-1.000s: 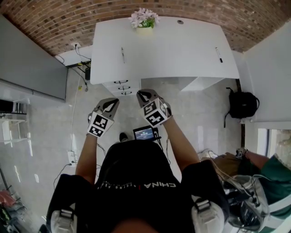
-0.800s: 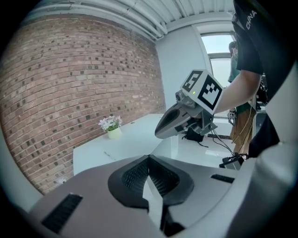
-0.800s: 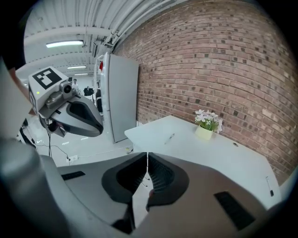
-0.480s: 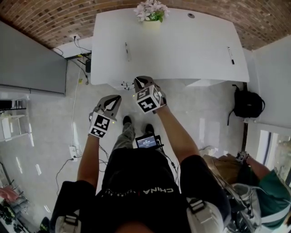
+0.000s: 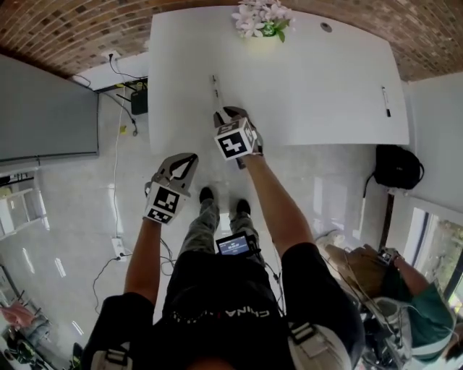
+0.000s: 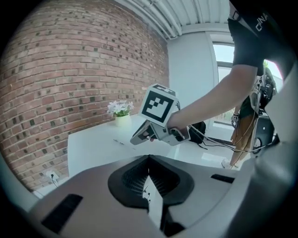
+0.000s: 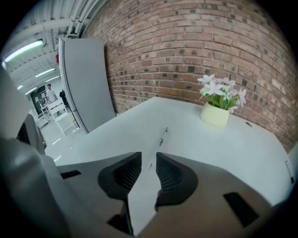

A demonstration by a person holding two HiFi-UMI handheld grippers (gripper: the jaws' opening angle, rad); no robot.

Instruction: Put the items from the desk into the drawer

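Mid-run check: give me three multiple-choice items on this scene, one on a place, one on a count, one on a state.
1. Where does the flower pot stand?
A. On the desk, at its far edge by the brick wall
B. On the floor
C. In a drawer

2. How many pens lie on the desk?
A. None
B. Two
C. Five

3. The right gripper has its jaws:
A. Shut on a pen
B. Shut on the pot
C. Apart, nothing between

1 A: the pot sits beside the bricks.
2 B: one lies ahead of the right gripper, the second near the desk's right end.
3 C: only desk shows through the gap.
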